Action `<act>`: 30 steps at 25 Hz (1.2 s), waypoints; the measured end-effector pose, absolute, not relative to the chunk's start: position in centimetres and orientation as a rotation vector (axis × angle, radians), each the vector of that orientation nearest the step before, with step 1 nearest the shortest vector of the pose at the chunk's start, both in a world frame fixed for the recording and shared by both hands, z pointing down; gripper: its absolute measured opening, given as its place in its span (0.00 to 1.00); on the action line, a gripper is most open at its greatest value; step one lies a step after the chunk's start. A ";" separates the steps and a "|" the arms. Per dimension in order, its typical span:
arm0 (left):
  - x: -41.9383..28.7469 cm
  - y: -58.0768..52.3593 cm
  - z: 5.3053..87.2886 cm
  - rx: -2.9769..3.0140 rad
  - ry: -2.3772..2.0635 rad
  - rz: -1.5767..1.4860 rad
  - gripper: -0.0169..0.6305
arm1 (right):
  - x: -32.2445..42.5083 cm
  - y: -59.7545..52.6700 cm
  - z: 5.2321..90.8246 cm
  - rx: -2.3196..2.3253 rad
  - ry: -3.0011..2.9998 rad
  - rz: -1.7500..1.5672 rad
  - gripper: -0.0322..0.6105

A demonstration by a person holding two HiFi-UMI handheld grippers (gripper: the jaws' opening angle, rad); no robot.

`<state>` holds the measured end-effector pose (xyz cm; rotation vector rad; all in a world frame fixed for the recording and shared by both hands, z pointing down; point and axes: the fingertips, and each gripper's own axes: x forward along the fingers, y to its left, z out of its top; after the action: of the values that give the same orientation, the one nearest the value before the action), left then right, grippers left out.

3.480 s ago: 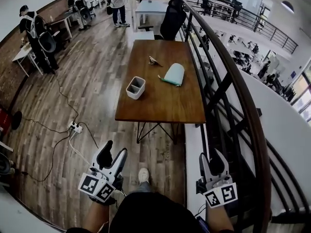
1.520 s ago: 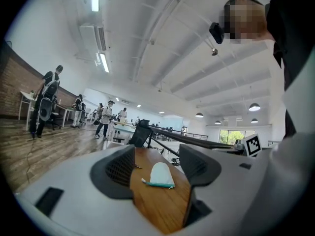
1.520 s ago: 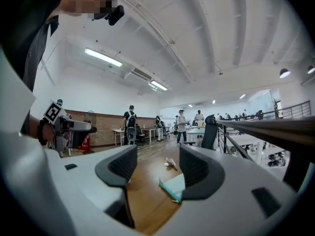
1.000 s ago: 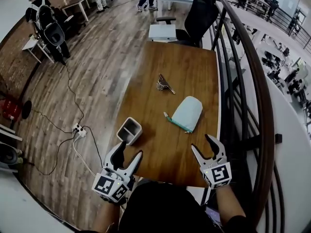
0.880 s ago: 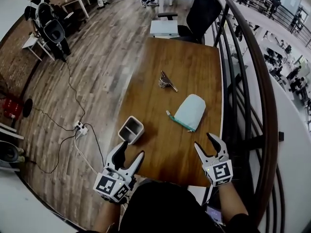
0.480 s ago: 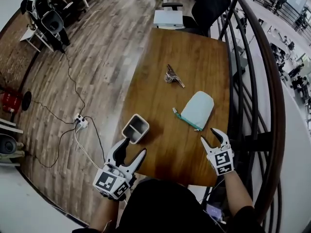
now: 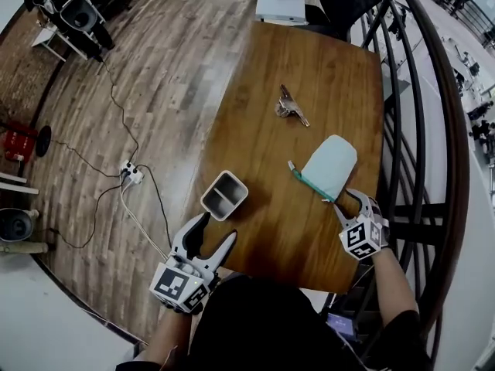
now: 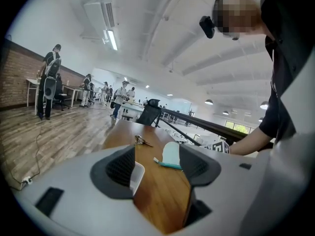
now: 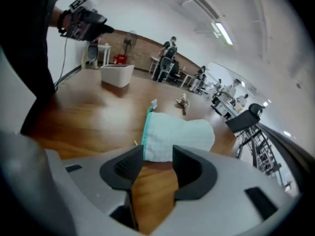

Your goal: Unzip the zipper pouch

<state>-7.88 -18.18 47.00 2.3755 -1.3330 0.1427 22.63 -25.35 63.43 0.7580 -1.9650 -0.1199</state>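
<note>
Right gripper (image 7: 348,202) tilts down at the near end of the pouch (image 7: 331,165). Its jaws have just been closing but stand partly apart, and the pads press on nothing. In the right gripper view the pouch's near edge lies at the jaw tips, with bare wood in the gap behind it. The pale green pouch lies flat on the right side of the wooden table (image 7: 309,68), its teal zipper (image 7: 309,182) running along its left edge. Left gripper (image 7: 216,230) hovers at the table's near left corner, jaws wide apart and empty, just beside a white box (image 7: 224,195). Farther up the table lies a small metal object (image 7: 288,105), well apart from the pouch. A dark railing (image 7: 433,91) runs along the table's right side.
</note>
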 end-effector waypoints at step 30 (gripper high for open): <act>-10.3 -18.3 48.5 2.255 -1.389 0.080 0.45 | 20.1 -24.3 68.4 0.086 -1.760 -0.136 0.09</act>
<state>-10.32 -18.34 48.49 2.2552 -1.3892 0.0797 20.06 -24.28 68.40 0.0857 -1.7597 -0.1361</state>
